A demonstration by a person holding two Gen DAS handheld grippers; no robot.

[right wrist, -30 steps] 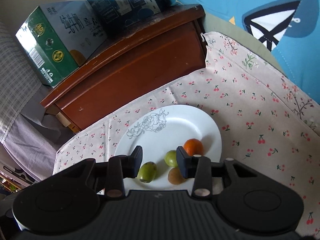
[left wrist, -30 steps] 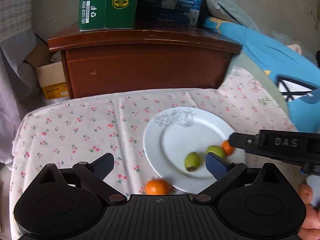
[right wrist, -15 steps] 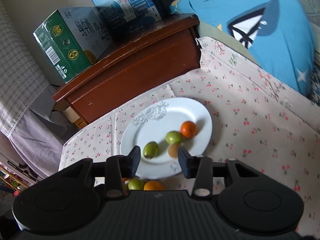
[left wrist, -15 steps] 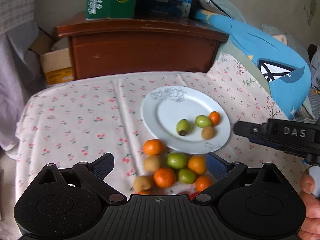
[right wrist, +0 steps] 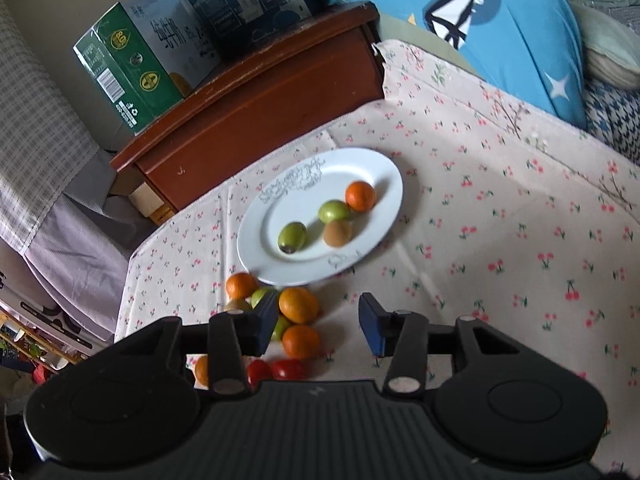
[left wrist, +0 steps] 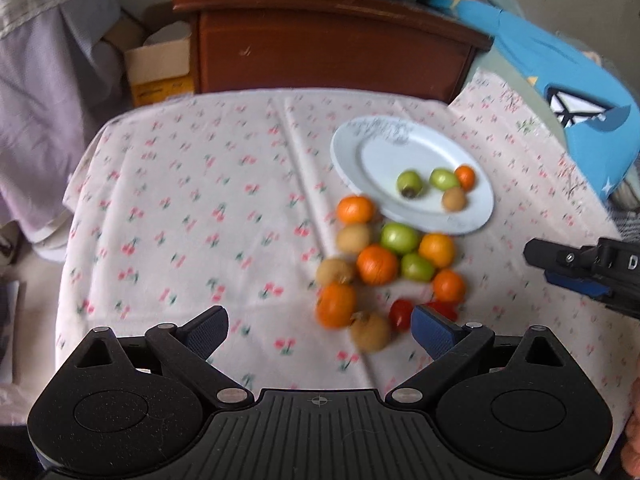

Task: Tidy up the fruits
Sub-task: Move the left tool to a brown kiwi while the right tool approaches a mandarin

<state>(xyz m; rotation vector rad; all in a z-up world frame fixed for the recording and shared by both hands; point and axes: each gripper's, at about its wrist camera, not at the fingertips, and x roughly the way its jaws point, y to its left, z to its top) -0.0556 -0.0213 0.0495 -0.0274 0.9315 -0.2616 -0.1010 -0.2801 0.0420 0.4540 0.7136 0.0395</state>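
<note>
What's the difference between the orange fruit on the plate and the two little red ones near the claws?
The orange fruit lies on the white plate, while the two red fruits lie on the cherry-print cloth. It is orange; they are deep red. It touches a green fruit; the red pair sit side by side at the near end of the loose pile. All three look small, round and smooth.

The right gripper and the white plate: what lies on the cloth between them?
In the right wrist view, loose oranges and a green fruit lie between the right gripper and the plate.
</note>
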